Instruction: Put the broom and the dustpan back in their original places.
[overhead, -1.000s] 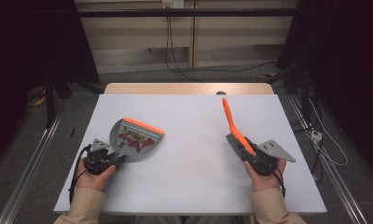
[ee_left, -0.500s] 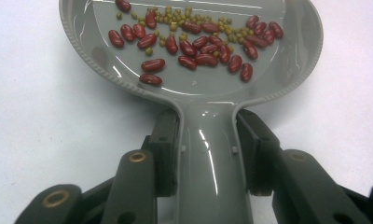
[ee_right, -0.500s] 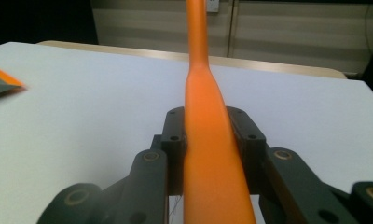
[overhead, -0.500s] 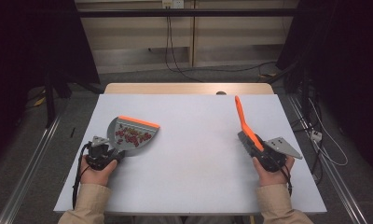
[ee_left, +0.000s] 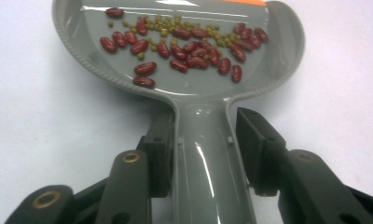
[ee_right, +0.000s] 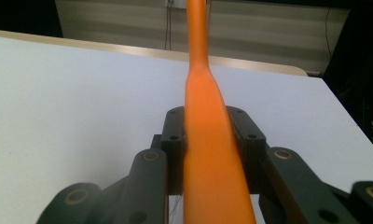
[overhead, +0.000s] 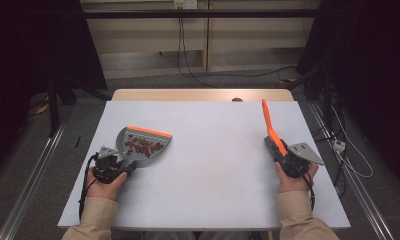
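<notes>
Left tongs [ee_left: 201,154], near the table's left edge, have just been opening; dustpan [overhead: 144,145] handle lies loose between them, pan with beans [ee_left: 184,44] pointing away. Right tongs [ee_right: 208,140], near the right edge, clamp the orange brush handle [overhead: 269,125].

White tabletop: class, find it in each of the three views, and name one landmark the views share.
High view: the white tabletop spans the middle.
Left gripper view: on both sides of the grey dustpan.
Right gripper view: on both sides of the orange handle.
Shared landmark: the tan strip along its far edge, high and right gripper views.
</notes>
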`<state>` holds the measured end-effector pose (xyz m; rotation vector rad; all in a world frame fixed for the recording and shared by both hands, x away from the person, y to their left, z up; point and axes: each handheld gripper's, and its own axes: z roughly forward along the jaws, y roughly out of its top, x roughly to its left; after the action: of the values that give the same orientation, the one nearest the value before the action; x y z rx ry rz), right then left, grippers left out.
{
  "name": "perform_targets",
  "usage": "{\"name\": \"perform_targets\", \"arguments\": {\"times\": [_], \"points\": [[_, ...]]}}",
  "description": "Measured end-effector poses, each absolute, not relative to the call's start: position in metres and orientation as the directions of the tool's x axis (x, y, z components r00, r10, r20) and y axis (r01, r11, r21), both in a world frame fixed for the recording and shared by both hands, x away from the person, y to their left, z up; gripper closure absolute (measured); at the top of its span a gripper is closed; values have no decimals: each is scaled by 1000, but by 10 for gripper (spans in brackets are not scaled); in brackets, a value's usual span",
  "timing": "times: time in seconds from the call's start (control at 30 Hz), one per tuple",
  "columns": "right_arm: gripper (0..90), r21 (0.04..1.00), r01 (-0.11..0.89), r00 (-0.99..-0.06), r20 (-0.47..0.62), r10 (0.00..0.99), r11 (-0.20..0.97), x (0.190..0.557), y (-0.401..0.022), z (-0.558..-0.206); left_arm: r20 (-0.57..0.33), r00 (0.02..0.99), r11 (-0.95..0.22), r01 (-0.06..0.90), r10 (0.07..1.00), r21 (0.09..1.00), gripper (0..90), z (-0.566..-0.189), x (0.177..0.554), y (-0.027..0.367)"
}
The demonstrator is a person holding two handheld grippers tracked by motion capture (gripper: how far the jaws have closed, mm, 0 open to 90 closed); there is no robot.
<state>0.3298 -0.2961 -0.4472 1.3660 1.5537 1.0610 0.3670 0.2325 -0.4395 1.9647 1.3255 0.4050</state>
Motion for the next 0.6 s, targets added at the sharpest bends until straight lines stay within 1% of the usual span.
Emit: {"name": "perform_targets", "arguments": {"times": [0.23, 0.37, 0.53, 0.6], "points": [[712, 935, 337, -102, -80, 992, 110, 325, -295, -455, -142, 452, -224, 661, 881, 716, 563, -439, 362, 228], [709, 936, 339, -109, -58, 992, 92, 320, -293, -456, -151, 462, -221, 654, 874, 723, 545, -439, 358, 226], [694, 940, 338, -126, 1, 992, 42, 316, -290, -458, -174, 497, -226, 642, 850, 732, 523, -436, 353, 223], [669, 942, 337, -139, 48, 989, 2, 315, -287, -458, -182, 510, -231, 643, 841, 730, 503, -437, 352, 219]]}}
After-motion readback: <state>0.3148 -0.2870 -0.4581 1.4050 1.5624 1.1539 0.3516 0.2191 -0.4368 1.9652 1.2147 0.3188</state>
